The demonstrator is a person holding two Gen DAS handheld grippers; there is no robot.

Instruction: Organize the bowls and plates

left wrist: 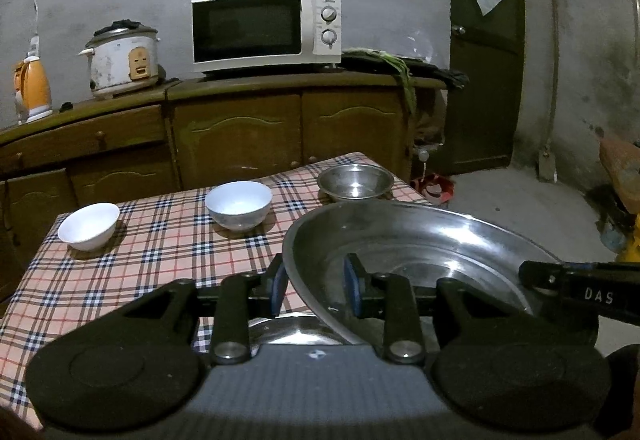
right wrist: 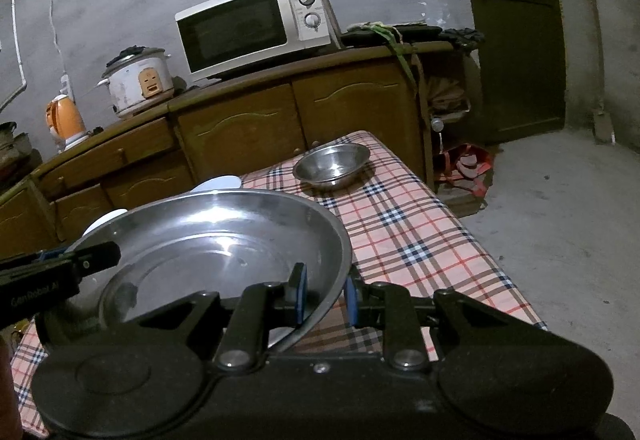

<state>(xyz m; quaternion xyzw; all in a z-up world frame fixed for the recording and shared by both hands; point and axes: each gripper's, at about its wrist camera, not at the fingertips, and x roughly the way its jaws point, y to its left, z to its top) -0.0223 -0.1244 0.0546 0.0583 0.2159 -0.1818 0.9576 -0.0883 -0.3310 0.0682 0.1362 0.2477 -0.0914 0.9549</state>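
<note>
A large steel plate [left wrist: 408, 240] is held tilted above the checked table [left wrist: 160, 252]. My left gripper [left wrist: 316, 290] straddles its left rim, one finger each side, with a gap showing. My right gripper [right wrist: 324, 298] straddles the plate's [right wrist: 208, 240] right rim the same way. A second steel plate [left wrist: 292, 332] lies on the table under the left gripper. A small steel bowl [left wrist: 355, 181] stands at the table's far right, also in the right wrist view [right wrist: 331, 163]. Two white bowls [left wrist: 89, 226] [left wrist: 238, 204] stand at the far left and middle.
A wooden sideboard [left wrist: 240, 127] stands behind the table with a microwave [left wrist: 266, 29], a rice cooker [left wrist: 122, 57] and an orange kettle [left wrist: 34, 87]. A dark door [left wrist: 484, 51] and bare concrete floor [right wrist: 560, 220] lie to the right.
</note>
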